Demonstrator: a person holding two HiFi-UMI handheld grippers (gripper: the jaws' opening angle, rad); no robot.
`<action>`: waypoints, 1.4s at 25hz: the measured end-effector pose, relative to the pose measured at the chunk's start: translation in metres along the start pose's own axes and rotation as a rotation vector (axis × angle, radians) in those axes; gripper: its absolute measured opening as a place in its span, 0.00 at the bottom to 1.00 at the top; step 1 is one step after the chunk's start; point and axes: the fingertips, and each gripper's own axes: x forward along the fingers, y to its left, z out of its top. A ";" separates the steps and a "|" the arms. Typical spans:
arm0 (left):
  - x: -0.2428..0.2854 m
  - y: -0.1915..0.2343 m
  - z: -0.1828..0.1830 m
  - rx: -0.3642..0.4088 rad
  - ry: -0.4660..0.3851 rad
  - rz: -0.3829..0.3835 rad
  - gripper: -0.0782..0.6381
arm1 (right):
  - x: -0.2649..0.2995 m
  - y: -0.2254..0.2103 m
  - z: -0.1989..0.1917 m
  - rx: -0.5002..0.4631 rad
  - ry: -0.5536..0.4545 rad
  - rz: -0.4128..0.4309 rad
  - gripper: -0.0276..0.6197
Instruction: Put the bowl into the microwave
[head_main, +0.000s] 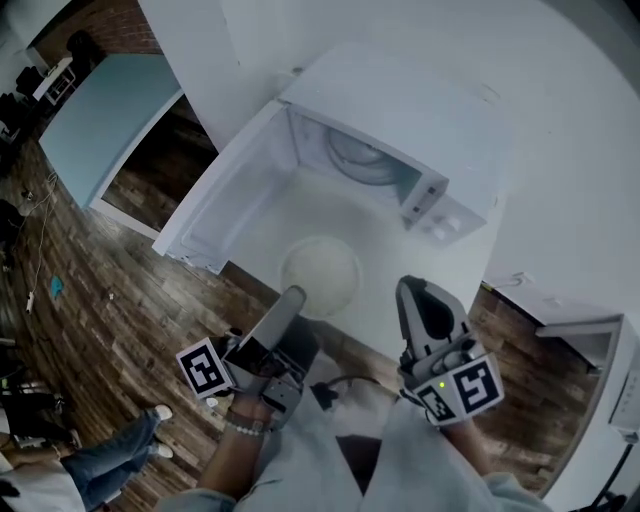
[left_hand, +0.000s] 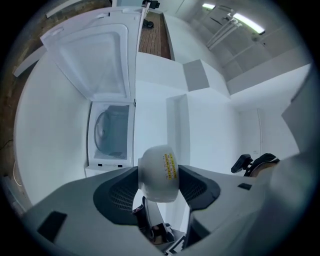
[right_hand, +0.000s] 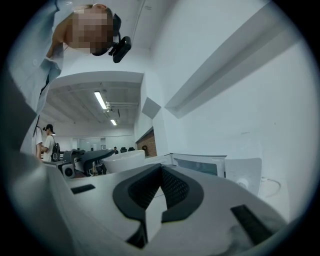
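Currently bowl (head_main: 320, 272) pinched in left tool (head_main: 292, 298), before open microwave (head_main: 400, 130), right tool (right_hand: 160, 174) pressed together nearby, empty.

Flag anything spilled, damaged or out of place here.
Nothing stands out. The white bowl looks intact in the jaws of the left gripper, with a yellow sticker on its side. The microwave has its door wide open. No spill shows.

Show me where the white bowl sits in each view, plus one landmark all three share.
Head view: round white bowl at centre, just below the open white microwave.
Left gripper view: bowl low centre, between the jaws.
Right gripper view: bowl left of centre, above the jaws.
Shared landmark: that microwave.
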 end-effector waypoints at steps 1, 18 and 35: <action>0.003 0.002 0.005 -0.007 0.018 0.001 0.44 | 0.004 -0.001 -0.001 0.002 0.001 -0.020 0.05; 0.038 0.034 0.054 -0.081 0.222 0.008 0.44 | 0.042 -0.004 -0.011 -0.004 0.005 -0.236 0.05; 0.066 0.063 0.068 -0.094 0.226 0.045 0.44 | 0.063 -0.019 -0.026 0.002 0.052 -0.225 0.05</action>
